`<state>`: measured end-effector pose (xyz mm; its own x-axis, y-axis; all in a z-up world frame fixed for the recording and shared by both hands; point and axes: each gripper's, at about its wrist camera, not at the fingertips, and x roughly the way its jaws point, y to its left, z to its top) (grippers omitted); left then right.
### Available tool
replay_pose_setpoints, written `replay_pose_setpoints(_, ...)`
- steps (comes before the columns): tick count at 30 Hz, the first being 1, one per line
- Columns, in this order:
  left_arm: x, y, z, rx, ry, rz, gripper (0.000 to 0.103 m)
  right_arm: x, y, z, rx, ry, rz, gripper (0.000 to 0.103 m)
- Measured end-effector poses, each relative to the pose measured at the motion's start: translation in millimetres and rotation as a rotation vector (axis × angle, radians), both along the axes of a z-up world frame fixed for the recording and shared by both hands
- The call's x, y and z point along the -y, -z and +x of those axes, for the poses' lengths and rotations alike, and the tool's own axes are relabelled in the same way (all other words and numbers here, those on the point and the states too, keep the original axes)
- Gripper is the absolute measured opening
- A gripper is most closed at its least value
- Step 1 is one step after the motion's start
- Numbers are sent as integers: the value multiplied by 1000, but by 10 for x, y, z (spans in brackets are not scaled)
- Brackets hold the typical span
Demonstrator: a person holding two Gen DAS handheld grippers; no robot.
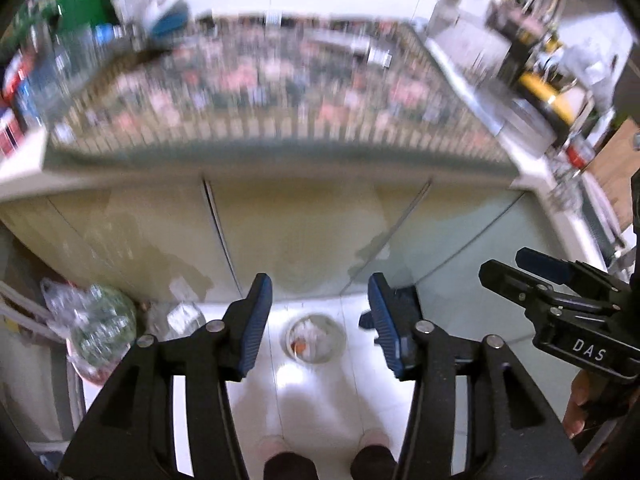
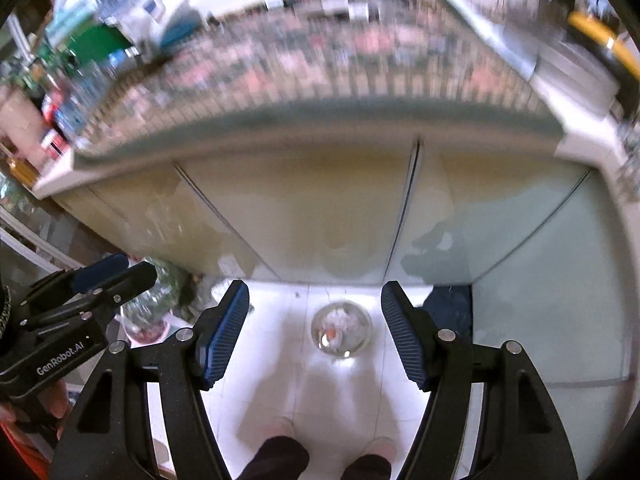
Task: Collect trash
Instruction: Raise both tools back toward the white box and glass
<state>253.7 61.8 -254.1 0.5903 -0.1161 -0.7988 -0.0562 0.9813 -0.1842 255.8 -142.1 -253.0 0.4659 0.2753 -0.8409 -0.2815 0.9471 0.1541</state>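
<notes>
Plastic bags (image 1: 96, 320) of clear, crumpled film sit on the white tiled floor (image 1: 304, 396) at far left, against the foot of the pale glossy cabinet doors (image 1: 304, 236). Moving right in the left wrist view, the left gripper (image 1: 318, 330) hangs above the floor with its blue-padded fingers (image 1: 256, 328) spread apart and nothing between them. Framed in that gap, far below and well apart from the pads, stands a small round metal trash bin (image 1: 316, 338) holding pale scraps and one orange bit. Right of it a dark blue cloth-like lump (image 1: 400, 300) lies by the cabinet foot. At far right the right gripper (image 2: 316, 334) reaches in; its own view shows its fingers (image 2: 404, 340) likewise parted and empty, the bin centred between them. The person's pink-toed shoes (image 2: 378, 450) stand just short of the bin, with bare tile around it. Above the doors the patterned tabletop (image 1: 280, 92) juts out, blurred, with clutter along both ends.
</notes>
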Motion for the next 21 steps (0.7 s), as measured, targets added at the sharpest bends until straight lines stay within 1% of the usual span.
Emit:
replay_pose_setpoints(1,-37,-206,-36,31,2,0,53,-30,-126,-25,21,6,1,65)
replay_pose_setpoints(2,-72,-404,-69,63,8,-1,55,-60,-318,-65,52,15,5,65)
replay_pose_setpoints(5,-155,-871,-150,138,22,8,58,-106,-716,-155,126,38,18,65)
replay_pose_setpoints(6,-211,-978,-169,158,26,13,59,-132,-865,-199,158,49,23,65)
replay_pose_setpoints(9,-260,-1333,-227,219,35,27,67,-189,-1210,-296,227,74,33,68)
replay_pose_setpoints(11,-311,-1517,-248,257,44,30,75,-220,-1370,-336,269,96,35,69)
replay_pose_setpoints(12,-333,-1566,-273,266,46,33,79,-228,-1434,-355,284,106,36,71)
replay_pose_setpoints(13,-350,-1629,-260,275,44,40,88,-213,-1504,-360,303,126,37,76)
replay_pose_setpoints(14,-363,-1670,-245,279,40,43,94,-195,-1536,-360,316,141,37,84)
replay_pose_setpoints(15,-371,-1721,-220,290,34,41,95,-171,-1581,-350,330,163,37,87)
replay_pose_setpoints(17,-384,-1805,-157,307,30,32,99,-136,-1658,-311,346,195,44,98)
replay_pose_setpoints(21,-385,-1869,62,328,20,41,99,25,-1759,-131,368,227,61,99)
